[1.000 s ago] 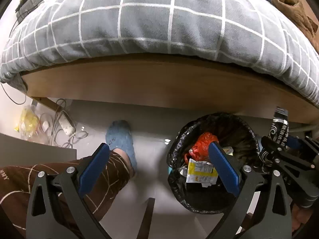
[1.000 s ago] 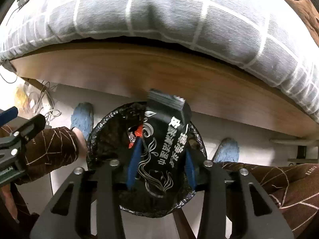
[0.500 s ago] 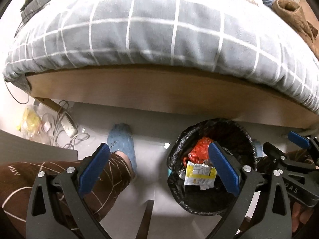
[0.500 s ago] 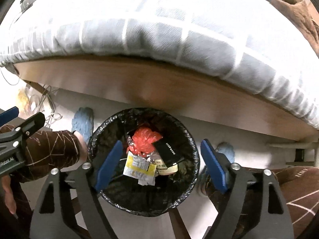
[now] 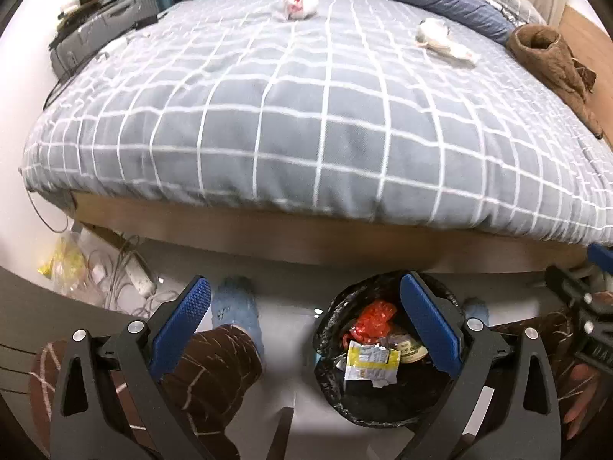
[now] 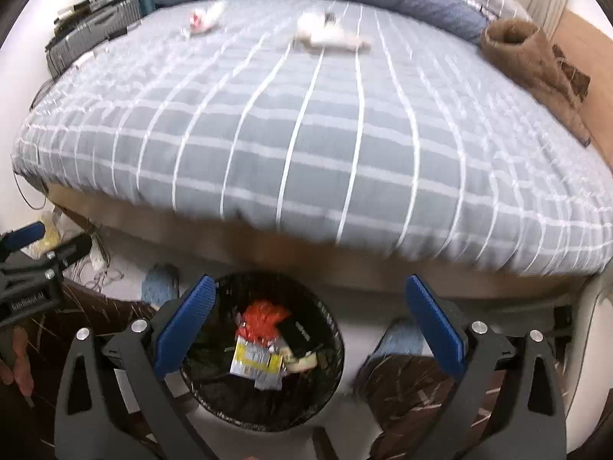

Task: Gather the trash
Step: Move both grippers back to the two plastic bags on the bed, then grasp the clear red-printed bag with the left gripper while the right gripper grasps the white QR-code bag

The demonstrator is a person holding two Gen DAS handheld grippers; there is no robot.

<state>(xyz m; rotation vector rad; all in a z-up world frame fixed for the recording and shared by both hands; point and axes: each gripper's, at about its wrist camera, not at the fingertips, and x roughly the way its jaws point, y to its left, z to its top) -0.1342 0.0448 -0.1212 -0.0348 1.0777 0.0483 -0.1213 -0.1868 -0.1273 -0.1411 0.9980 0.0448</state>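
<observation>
A black-lined trash bin (image 5: 333, 349) (image 6: 337, 345) stands on the floor by the bed. It holds a red wrapper (image 6: 262, 316), a yellow-white packet (image 6: 254, 364) and a black packet (image 6: 297, 333). My left gripper (image 5: 306, 326) is open and empty above the floor, left of the bin. My right gripper (image 6: 310, 326) is open and empty above the bin. On the grey checked duvet (image 5: 306, 115) lie a white crumpled tissue (image 5: 444, 42) (image 6: 329, 36) and a white-and-red wrapper (image 5: 297, 4) (image 6: 203, 19).
A brown plush garment (image 5: 551, 61) lies at the bed's right edge. Cables and a power strip (image 5: 138, 272) and a yellow bag (image 5: 65, 264) lie on the floor at left. The person's legs in brown trousers and blue slippers (image 5: 237, 306) flank the bin.
My right gripper opened and dropped the black packet into the bin. Both grippers then tilted up, bringing the bed top into view.
</observation>
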